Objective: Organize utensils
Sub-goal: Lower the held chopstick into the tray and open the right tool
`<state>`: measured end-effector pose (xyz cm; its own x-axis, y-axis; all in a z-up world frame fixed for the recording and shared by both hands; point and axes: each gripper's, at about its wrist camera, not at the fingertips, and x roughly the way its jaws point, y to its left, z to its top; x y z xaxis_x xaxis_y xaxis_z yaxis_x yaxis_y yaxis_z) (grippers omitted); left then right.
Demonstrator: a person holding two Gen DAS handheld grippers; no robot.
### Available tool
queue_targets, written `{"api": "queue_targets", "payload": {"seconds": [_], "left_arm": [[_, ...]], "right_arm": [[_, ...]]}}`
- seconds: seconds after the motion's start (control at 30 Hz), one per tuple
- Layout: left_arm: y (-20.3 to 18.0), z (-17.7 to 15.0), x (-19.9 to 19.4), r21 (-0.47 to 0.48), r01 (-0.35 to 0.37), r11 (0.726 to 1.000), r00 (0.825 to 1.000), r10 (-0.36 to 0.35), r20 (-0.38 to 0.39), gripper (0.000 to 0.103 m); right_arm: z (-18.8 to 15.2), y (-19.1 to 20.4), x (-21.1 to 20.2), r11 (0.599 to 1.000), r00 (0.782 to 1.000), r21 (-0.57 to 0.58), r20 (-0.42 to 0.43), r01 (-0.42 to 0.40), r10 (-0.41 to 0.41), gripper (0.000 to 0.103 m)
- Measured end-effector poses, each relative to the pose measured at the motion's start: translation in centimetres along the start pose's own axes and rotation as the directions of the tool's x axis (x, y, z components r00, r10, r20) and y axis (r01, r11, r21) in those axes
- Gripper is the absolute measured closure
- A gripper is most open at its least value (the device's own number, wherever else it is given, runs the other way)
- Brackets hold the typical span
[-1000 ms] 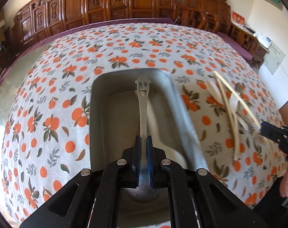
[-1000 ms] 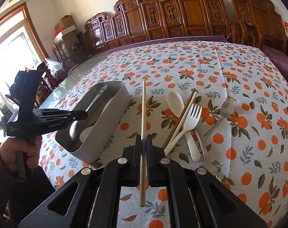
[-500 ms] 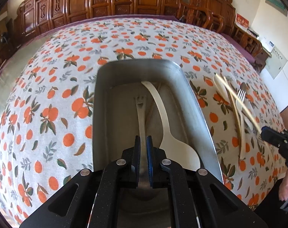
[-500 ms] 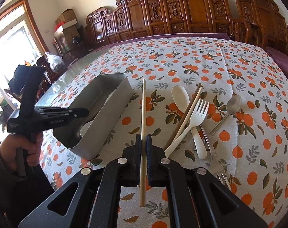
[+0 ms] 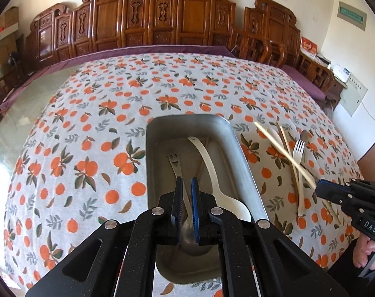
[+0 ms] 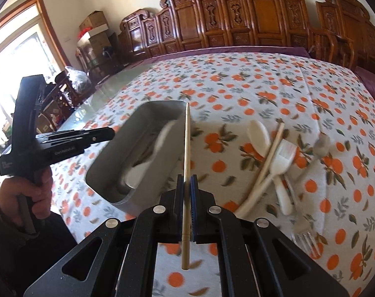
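Note:
A grey metal tray (image 5: 242, 153) sits on the orange-print cloth and holds a white plastic spoon (image 5: 212, 173) and a smiley-handled metal spoon (image 5: 174, 160). My left gripper (image 5: 186, 182) hovers just above the tray's near end, shut with nothing gripped; the metal spoon lies on the tray floor beneath it. My right gripper (image 6: 186, 180) is shut on a pale wooden chopstick (image 6: 186, 136), whose tip reaches over the tray's (image 6: 162, 168) far right corner. In the left wrist view the right gripper (image 5: 321, 190) and its chopstick (image 5: 281, 151) are at the right.
Right of the tray lie a white spoon (image 6: 258, 136), a white fork (image 6: 284, 158), a brown chopstick (image 6: 271, 153), a metal spoon (image 6: 321, 143) and a metal fork (image 6: 304, 240). Carved wooden chairs (image 6: 237, 19) line the far table edge. Bare glass (image 5: 26, 104) shows at the left.
The left gripper has let go of the smiley spoon, which now lies in the tray, and has risen and drawn back. The right gripper has carried its chopstick left towards the tray.

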<state>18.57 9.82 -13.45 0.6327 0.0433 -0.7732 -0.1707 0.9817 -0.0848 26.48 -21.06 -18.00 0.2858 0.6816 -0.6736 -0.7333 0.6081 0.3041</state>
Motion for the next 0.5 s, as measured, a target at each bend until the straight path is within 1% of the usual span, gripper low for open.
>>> {"api": "queue_targets", "payload": {"seconds": [0.07, 0.2, 0.33, 0.4, 0.5], "left_arm": [[0.3, 0.0, -0.4, 0.003, -0.002, 1.0, 1.0, 0.002, 0.011, 0.098], [1.0, 0.0, -1.1, 0.002, -0.001, 1.0, 1.0, 0.001, 0.025, 0.098], [1.8, 0.1, -1.8, 0.007, -0.027, 1.0, 0.998, 0.027, 0.05, 0.097], [2.3, 0.2, -2.1, 0.003, -0.038, 0.999, 0.998, 0.038, 0.059, 0.097], [3.0, 0.2, -2.3, -0.012, -0.036, 0.999, 0.997, 0.037, 0.064, 0.097]], "right_arm": [[0.5, 1.1, 0.3, 1.0, 1.0, -0.015, 0.0, -0.007, 0.007, 0.097], [1.5, 2.6, 1.5, 0.999, 0.999, -0.006, -0.002, -0.036, 0.036, 0.097], [2.3, 3.9, 3.1, 0.999, 0.999, 0.004, -0.013, -0.051, 0.051, 0.097], [2.8, 4.6, 4.0, 0.999, 0.998, 0.002, -0.021, -0.051, 0.051, 0.097], [3.4, 5.4, 5.3, 0.999, 0.998, -0.005, -0.031, -0.045, 0.045, 0.097]]}}
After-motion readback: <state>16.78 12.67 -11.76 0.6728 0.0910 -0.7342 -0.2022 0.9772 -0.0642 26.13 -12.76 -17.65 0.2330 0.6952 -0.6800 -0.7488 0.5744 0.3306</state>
